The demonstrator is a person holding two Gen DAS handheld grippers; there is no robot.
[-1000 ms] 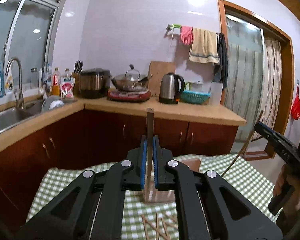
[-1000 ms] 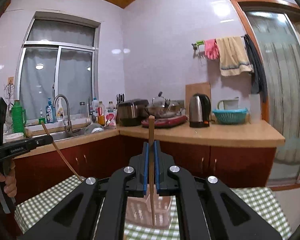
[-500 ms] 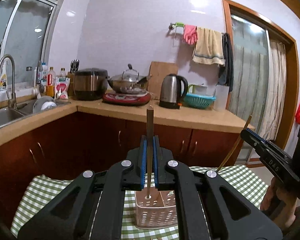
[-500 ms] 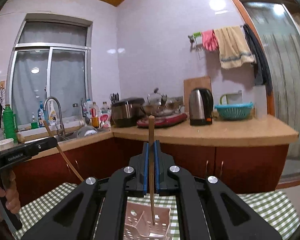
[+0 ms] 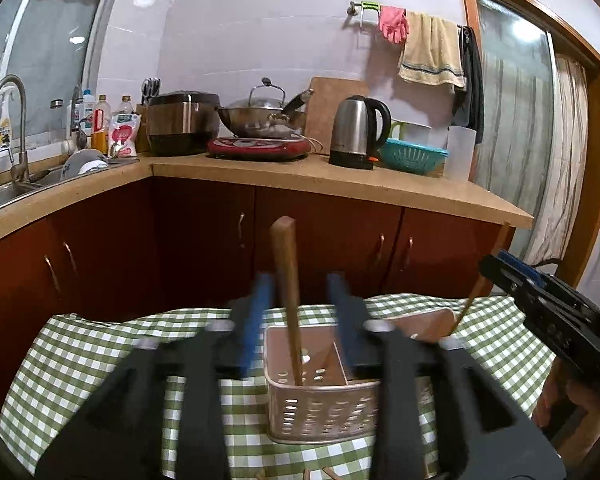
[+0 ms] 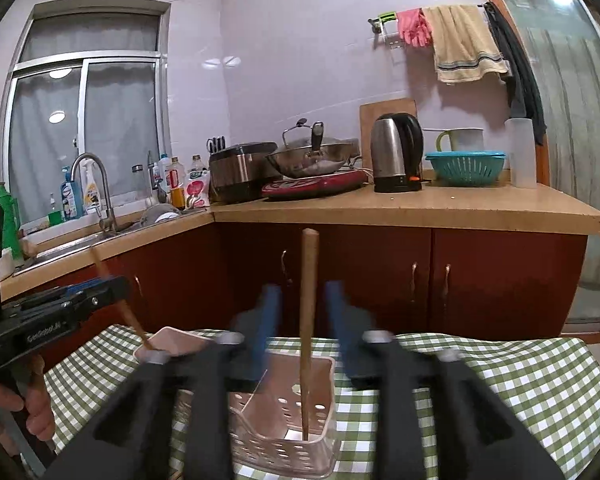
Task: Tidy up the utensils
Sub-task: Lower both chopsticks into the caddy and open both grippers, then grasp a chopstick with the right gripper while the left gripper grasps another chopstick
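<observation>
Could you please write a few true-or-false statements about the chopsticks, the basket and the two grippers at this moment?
1. The left gripper is clamped tight on a chopstick. False: its jaws are opening, fingers apart.
2. The pink basket sits on a green checked cloth. True.
3. The right gripper's chopstick reaches into the basket. True.
4. The basket is on the kitchen counter. False: it is on the cloth.

Kitchen interior: pale tiled walls [image 6: 292, 60], sliding window [image 6: 84, 136] above a steel sink [image 5: 4, 196]. L-shaped worktop [image 6: 420, 208] over dark red cabinets [image 6: 500, 276]. Wood-framed door [image 5: 540, 128] at right. Ceiling lights reflect on the tiles.
</observation>
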